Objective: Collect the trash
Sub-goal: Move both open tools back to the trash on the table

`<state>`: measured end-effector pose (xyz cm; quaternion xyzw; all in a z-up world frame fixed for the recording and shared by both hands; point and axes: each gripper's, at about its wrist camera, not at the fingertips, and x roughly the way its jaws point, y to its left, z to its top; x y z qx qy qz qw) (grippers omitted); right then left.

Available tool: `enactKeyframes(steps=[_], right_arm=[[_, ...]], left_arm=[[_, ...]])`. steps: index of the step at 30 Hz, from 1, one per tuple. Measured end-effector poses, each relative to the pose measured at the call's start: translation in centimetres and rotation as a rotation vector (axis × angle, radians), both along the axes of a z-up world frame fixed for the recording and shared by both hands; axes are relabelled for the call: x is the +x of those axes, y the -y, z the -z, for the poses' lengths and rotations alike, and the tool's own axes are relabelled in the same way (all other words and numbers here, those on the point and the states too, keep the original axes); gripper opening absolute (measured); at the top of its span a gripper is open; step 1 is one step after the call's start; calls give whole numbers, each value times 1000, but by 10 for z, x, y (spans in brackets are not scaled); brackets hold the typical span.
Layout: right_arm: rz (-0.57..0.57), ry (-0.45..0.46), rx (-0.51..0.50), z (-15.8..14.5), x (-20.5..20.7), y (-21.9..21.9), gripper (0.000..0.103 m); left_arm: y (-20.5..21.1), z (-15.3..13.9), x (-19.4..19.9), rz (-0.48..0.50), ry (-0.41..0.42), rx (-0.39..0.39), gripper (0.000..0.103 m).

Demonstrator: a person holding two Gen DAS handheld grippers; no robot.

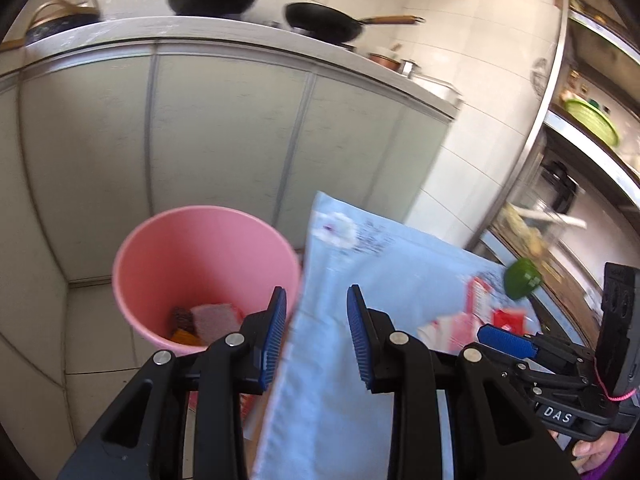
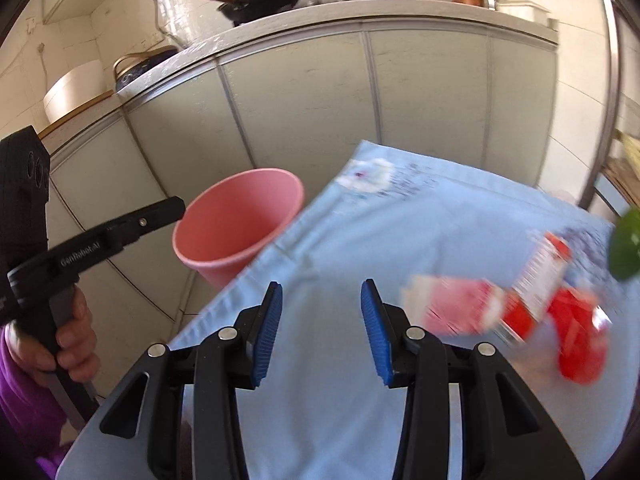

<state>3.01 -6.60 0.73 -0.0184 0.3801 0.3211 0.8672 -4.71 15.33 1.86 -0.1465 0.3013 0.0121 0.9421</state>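
- Left gripper (image 1: 316, 344): jaws wide apart with nothing between them, over the near left edge of the pale blue cloth (image 1: 360, 360).
- Right gripper (image 2: 322, 332): jaws likewise wide and empty, above the cloth.
- Red and pink wrappers (image 2: 520, 312), blurred, lie on the cloth to the right; a green object (image 2: 626, 244) sits at its far right edge.
- Pink bin (image 1: 204, 272) stands on the floor just left of the cloth, with scraps at its bottom.
- Cabinet doors (image 1: 224, 140) behind; black pans (image 1: 324, 22) sit on the counter.

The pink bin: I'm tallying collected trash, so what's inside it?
Inside the pink bin, a pinkish sponge, a dark textured piece and something orange show. The left hand-held gripper hides the near bottom.
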Motion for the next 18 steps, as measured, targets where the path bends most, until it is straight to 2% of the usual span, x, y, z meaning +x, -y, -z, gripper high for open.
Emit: enactKeyframes(steps=[2, 5, 8, 12, 18], right_arm=[[38, -28, 21, 7, -6, 31, 42], [52, -134, 106, 26, -8, 60, 42], [54, -186, 148, 40, -5, 62, 42], [30, -189, 131, 50, -1, 54, 42], [55, -262, 153, 69, 9, 70, 42]], left_arm=[[19, -1, -1, 65, -3, 8, 30], [44, -2, 0, 110, -8, 51, 30], [62, 0, 1, 137, -23, 62, 30], [75, 5, -1, 156, -43, 82, 30], [82, 15, 11, 172, -85, 85, 30]])
